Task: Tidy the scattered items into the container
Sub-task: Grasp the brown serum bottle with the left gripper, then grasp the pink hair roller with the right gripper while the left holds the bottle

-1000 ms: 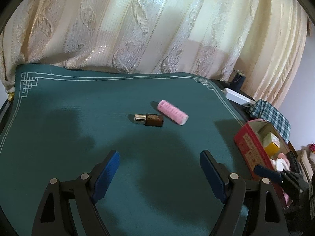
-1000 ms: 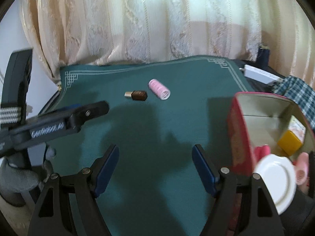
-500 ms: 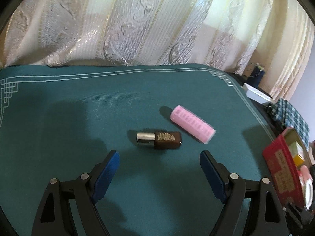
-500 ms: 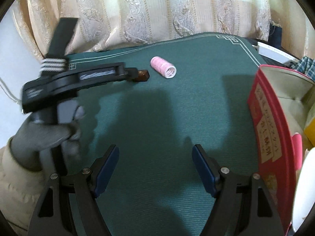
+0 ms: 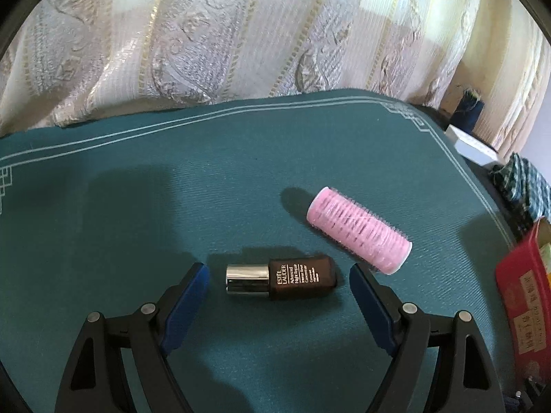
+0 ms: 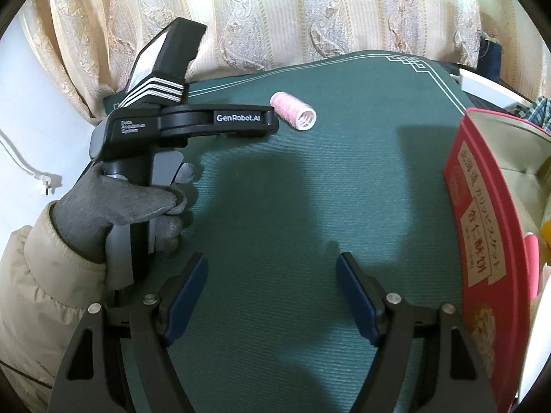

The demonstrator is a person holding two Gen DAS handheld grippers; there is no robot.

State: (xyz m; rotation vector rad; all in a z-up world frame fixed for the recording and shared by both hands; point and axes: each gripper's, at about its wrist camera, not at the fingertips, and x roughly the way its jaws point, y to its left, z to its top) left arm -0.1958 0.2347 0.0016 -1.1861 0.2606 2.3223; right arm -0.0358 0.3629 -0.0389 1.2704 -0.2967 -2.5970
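A small brown bottle (image 5: 280, 278) with a silver cap lies on its side on the green tablecloth (image 5: 172, 206). My left gripper (image 5: 279, 290) is open with the bottle between its blue fingertips, not touching it. A pink hair roller (image 5: 358, 230) lies just right of the bottle; it also shows in the right wrist view (image 6: 293, 110). The red box (image 6: 482, 241) stands open at the right. My right gripper (image 6: 272, 292) is open and empty over bare cloth left of the box. In the right wrist view the left gripper's body (image 6: 193, 124) hides the bottle.
Patterned curtains (image 5: 241, 34) hang behind the table. A white box (image 5: 471, 144), a dark thread spool (image 5: 468, 110) and a checked cloth (image 5: 527, 186) sit past the table's right edge. The red box holds several items, among them a yellow one (image 6: 546, 234).
My left gripper has moved forward and down across the cloth until its open fingers flank the brown bottle. My right gripper has drifted a little forward beside the red box.
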